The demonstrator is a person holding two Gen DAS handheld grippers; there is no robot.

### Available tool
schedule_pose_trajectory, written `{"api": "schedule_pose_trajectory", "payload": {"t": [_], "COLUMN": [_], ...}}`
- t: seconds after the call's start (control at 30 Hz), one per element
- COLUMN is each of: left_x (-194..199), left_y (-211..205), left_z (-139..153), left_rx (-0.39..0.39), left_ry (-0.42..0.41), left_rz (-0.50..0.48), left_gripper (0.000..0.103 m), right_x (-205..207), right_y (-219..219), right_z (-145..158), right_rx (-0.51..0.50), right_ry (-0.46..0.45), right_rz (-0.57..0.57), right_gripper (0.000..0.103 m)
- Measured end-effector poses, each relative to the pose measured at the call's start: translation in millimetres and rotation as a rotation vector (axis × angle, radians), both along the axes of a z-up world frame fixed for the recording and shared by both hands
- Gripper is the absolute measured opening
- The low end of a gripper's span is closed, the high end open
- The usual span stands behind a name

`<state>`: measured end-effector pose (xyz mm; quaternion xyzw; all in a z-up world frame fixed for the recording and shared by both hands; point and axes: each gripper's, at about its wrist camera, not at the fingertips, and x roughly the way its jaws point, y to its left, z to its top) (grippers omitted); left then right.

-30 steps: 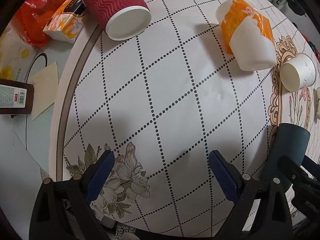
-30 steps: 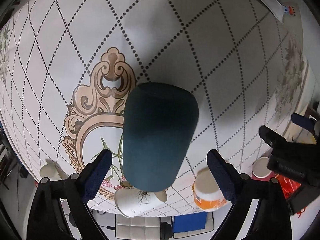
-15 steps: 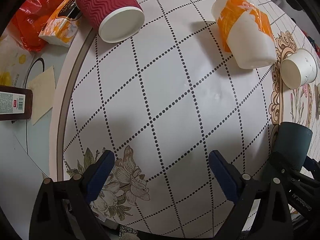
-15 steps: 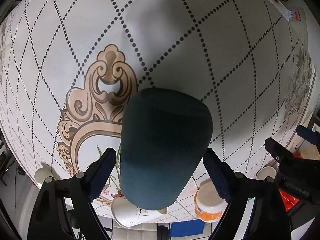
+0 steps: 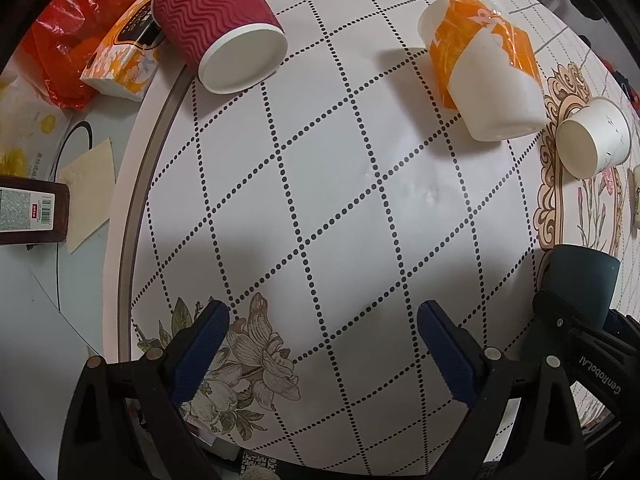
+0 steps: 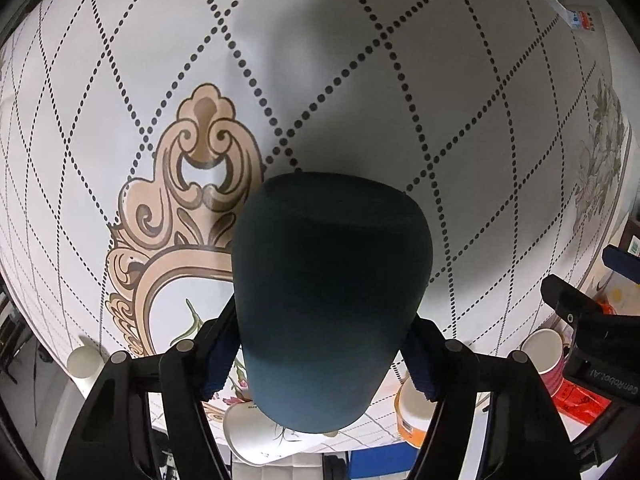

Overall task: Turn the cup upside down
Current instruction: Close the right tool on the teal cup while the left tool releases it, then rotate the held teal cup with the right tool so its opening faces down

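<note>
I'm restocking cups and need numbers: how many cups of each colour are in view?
Dark teal cup, in the right gripper: 1
Red ribbed paper cup: 1
Orange-and-white cup: 1
White paper cups: 2
Total: 5

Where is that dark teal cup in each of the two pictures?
Left wrist view: the dark teal cup sits at the far right edge, below the middle.
Right wrist view: the same cup fills the centre, between the fingers of the right hand-held gripper.
Shared landmark: the tan scroll ornament beside it.
</note>
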<state>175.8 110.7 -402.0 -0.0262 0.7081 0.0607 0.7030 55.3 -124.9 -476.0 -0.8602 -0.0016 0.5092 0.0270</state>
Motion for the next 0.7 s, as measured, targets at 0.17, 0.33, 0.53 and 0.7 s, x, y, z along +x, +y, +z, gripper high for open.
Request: {"api": "schedule_pose_trajectory", "payload": {"t": [0.17, 0.33, 0.53, 0.7], "left_x": [1.5, 1.7, 7.2, 10.8], "left_y": [-2.8, -4.1, -9.6, -13.0], "left_z": [2.9, 2.9, 8.8, 13.9], "left_rx": [0.003, 0.012, 0.025, 0.032], "left_ry": [-0.002, -0.004, -0.012, -0.019], "left_rz": [-0.002, -0.009, -0.016, -0.026], "left_gripper": [0.097, 0.097, 0.096, 0.096], "right_x": [-1.4, -0.2, 3.4, 8.8], "right_y": [-0.7, 13.3, 27.8, 44.9], "right_z": [2.0, 2.7, 5.5, 10.5], "right_rx": [0.039, 0.075, 0.101, 0.128], "right_ry": [-0.003, -0.012, -0.017, 0.006], "right_rz": [-0.034, -0.093, -0.2, -0.415], "right_gripper": [0.073, 0.073, 0.072, 0.072]}}
